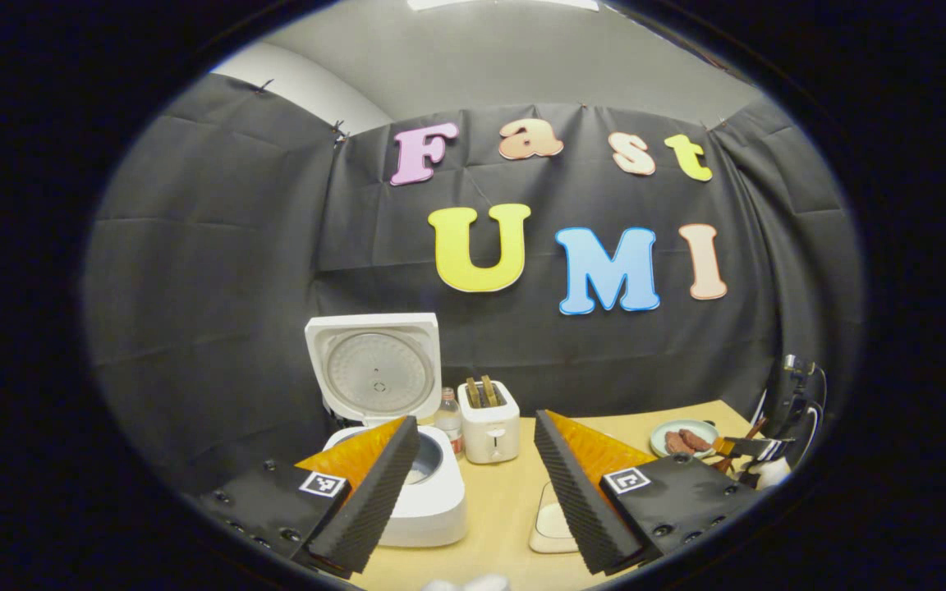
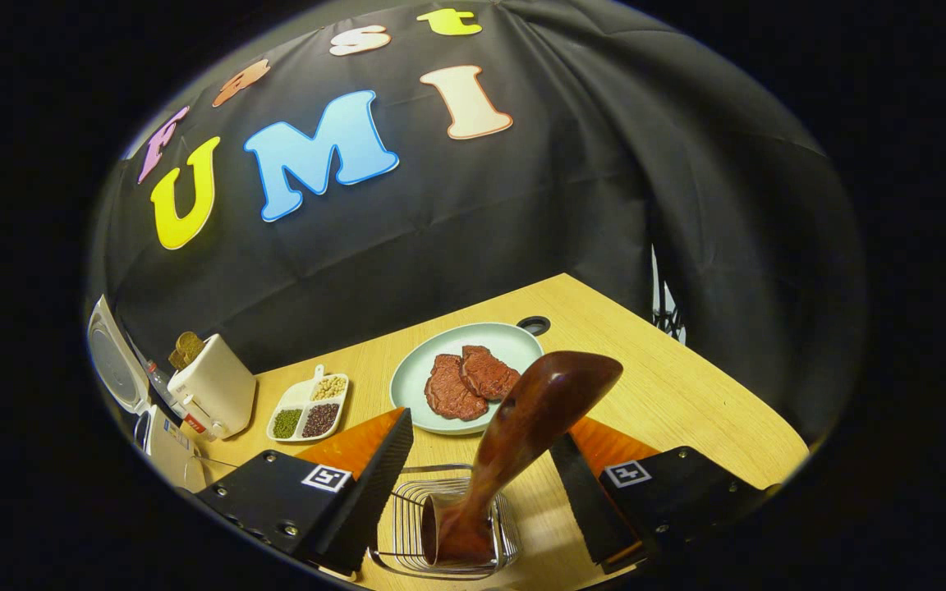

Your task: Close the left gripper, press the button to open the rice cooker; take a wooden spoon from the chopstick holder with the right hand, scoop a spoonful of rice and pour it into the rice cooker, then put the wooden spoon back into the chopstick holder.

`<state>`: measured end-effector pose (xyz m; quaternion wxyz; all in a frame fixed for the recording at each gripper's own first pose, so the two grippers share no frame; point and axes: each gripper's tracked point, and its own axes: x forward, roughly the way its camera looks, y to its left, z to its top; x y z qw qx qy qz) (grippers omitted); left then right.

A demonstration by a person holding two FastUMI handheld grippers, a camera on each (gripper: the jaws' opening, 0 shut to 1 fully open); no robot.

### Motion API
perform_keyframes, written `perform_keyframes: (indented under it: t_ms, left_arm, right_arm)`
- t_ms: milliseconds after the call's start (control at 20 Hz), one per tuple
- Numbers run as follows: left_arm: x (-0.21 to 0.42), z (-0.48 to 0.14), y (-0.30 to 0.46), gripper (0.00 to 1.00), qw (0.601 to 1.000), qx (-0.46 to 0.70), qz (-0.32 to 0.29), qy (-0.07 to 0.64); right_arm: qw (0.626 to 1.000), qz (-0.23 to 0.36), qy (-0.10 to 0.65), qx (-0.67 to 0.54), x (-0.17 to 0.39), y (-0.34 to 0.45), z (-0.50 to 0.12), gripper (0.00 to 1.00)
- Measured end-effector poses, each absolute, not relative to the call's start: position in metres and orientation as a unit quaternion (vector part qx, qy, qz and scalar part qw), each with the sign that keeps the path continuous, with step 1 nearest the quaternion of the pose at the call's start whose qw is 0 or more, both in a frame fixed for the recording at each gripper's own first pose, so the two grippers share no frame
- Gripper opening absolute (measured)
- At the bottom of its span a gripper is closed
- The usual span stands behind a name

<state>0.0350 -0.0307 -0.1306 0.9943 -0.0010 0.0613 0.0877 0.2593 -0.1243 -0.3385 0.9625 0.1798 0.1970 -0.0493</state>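
Two open grippers: the left [image 1: 477,484] faces the open cooker [image 1: 407,484], the right [image 2: 481,484] straddles the spoon [image 2: 522,427] in its holder [image 2: 407,525] without touching. Fetching or returning it, I cannot tell; a fetch needs a squeeze on the handle.

Black cloth wall [image 1: 218,271] behind light wooden table [image 2: 686,410].

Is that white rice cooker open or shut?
Open: the white rice cooker has its lid standing upright, the round metal inner plate facing forward above the bowl.
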Motion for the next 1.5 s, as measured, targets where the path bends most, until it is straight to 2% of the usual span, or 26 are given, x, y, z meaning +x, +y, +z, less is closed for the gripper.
perform_keyframes:
  t_ms: [100,150,250,350,750,1200,1500]
  left_arm:
    - [0.036,-0.126,-0.033,0.99,0.995,0.008,0.087,0.056]
    - [0.036,-0.125,-0.036,0.99,0.995,0.011,0.085,0.055]
    - [0.036,-0.123,-0.040,0.99,0.995,0.015,0.080,0.053]
    - [0.034,-0.122,-0.039,0.99,0.995,0.018,0.083,0.051]
    - [0.027,-0.118,-0.021,0.99,0.995,0.016,0.091,0.048]
    - [0.022,-0.105,0.019,0.99,0.994,0.001,0.101,0.035]
    - [0.019,-0.107,0.032,0.99,0.995,-0.005,0.087,0.043]
  right_arm:
    - [0.961,-0.045,0.202,0.186,0.259,-0.126,-0.341,0.64]
    - [0.959,-0.046,0.205,0.191,0.257,-0.124,-0.339,0.59]
    - [0.952,-0.048,0.211,0.214,0.264,-0.130,-0.346,0.28]
    - [0.953,-0.045,0.212,0.213,0.257,-0.124,-0.342,0.17]
    - [0.959,-0.052,0.196,0.200,0.255,-0.124,-0.322,0.17]
    - [0.979,-0.042,0.135,0.148,0.250,-0.103,-0.198,0.17]
    - [0.985,0.000,0.114,0.126,0.235,-0.034,-0.137,0.17]
